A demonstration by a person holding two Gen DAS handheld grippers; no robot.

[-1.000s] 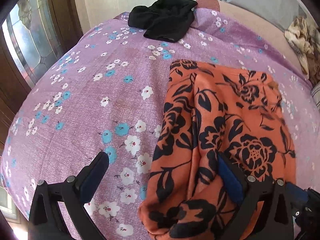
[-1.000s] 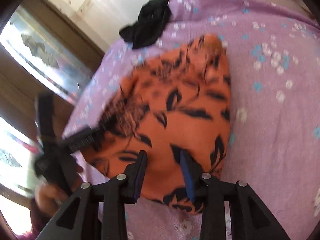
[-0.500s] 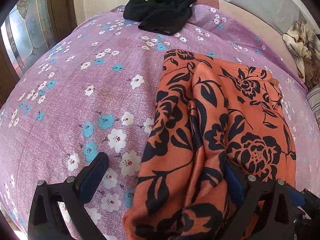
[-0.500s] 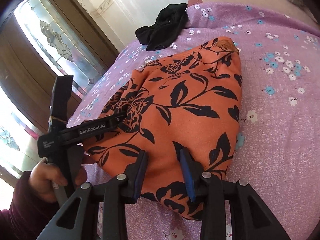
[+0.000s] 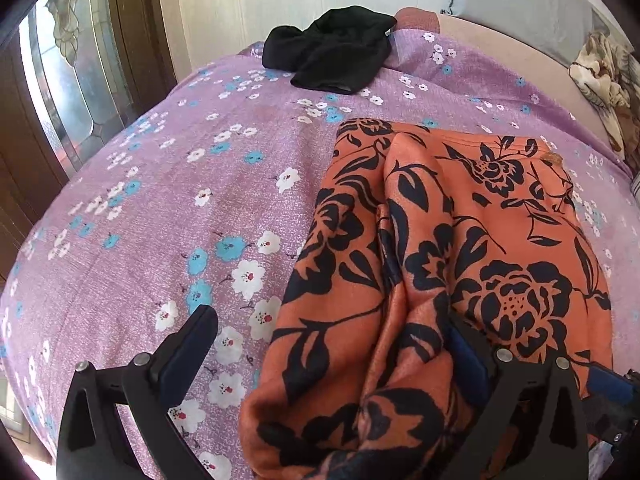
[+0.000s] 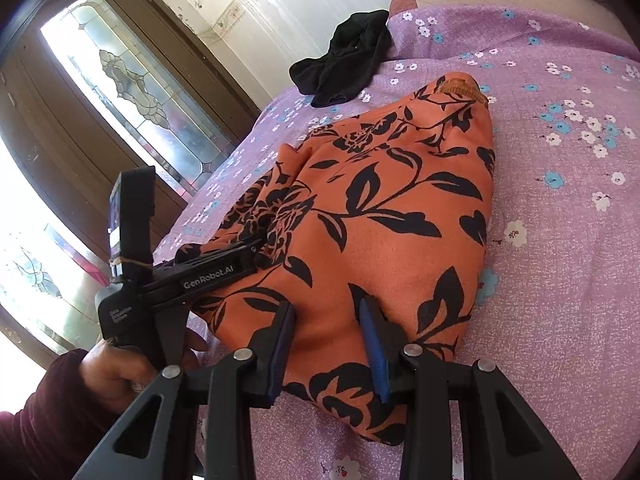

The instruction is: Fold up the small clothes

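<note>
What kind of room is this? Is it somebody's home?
Most likely a bedroom in a home. The orange floral garment lies on a bed under a purple flowered sheet, a black garment sits at the far end, and a wooden door with patterned glass stands alongside.

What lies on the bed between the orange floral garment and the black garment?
Only bare purple floral bedsheet separates the orange floral garment from the black garment; both wrist views show it.

Folded garment (image 5: 448,264) on bedspread (image 5: 180,220)
</note>
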